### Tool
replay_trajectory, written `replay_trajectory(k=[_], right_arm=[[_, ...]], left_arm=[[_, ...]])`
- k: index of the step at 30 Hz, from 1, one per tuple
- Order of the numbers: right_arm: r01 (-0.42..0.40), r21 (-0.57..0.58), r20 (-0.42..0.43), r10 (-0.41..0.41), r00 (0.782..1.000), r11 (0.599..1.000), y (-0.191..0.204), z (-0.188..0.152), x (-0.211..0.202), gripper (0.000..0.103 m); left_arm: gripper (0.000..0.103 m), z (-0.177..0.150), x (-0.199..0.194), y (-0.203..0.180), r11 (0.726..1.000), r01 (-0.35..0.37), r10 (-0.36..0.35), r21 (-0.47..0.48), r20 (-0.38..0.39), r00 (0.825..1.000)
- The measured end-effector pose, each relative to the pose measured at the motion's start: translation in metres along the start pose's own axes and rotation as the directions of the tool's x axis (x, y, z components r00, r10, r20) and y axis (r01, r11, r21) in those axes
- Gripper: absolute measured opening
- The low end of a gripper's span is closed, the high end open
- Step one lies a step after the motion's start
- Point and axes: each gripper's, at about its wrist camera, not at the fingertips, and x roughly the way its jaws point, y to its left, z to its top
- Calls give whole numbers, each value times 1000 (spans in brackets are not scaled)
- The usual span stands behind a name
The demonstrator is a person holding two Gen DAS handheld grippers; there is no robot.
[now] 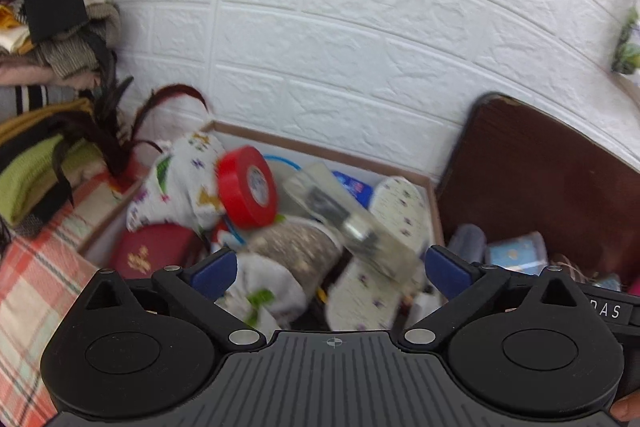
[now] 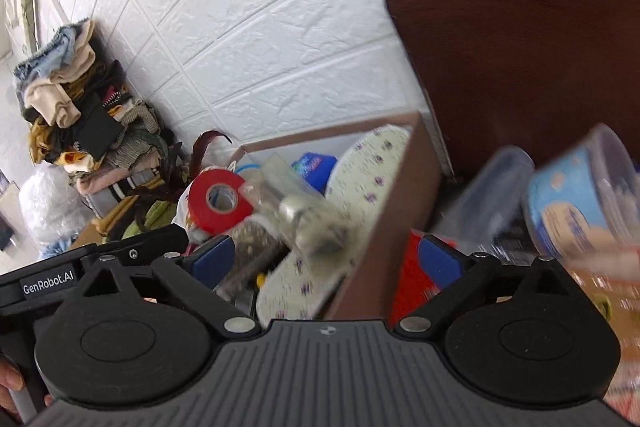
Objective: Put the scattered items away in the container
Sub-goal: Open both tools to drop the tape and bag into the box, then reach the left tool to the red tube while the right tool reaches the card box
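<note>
Both views look down into an open cardboard box (image 1: 434, 203) set against a white brick-pattern wall (image 1: 360, 27), and the box is already crowded. Near its left side a red tape roll (image 1: 248, 187) stands on edge atop a white printed cloth (image 1: 188, 179). Beside the roll a clear plastic item with a metal part inside (image 1: 340, 223) lies slantwise across the pile; it is blurred, so what it is cannot be told. Under it sits a speckled grey-brown jar-like thing (image 1: 296, 251), and along the right wall of the box lies a white flowered slipper sole (image 1: 400, 211), with a second like it lower down (image 1: 364, 299). A blue packet (image 1: 354, 187) shows at the back, and a dark red pouch with gold print (image 1: 152, 251) in the near left corner.

The left tongs (image 1: 328, 273) stand wide over the box, blue pads apart with nothing between them. The right tongs (image 2: 326, 261) are likewise spread wide and empty, straddling the right wall of the box.

Outside the box to the right, in front of a dark brown board (image 2: 520, 47), lie a clear plastic tub with a blue label (image 2: 580, 203), blurred, and a smaller clear container (image 2: 492, 195). Left of the box are a plaid cloth (image 1: 36, 287) and a heap of folded clothes (image 1: 52, 7).
</note>
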Motion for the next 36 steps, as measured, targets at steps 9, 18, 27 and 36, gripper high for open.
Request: replay_trajectory(k=[9,18,27,36], right_arm=[[30,-78,88,-23,996,997,-29,-42,-88,103],[157,-184,122,-136,983,970,-71,-50,-158,103],[320,-269,133,-294,946,908,-128,-44,-210,103],[469,-234,101,-459,883,852,-215,-65,-224,103]], left_arm=[[103,-50,-27,-67,993,76,-76,87,-2,997],[103,-82,-31,-147,972,166,-162,167,-35,986],[103,-104,-11,-224,939,267,-253,217,-91,963],[103,-145,38,-290,892,309,-268,329,-166,949]])
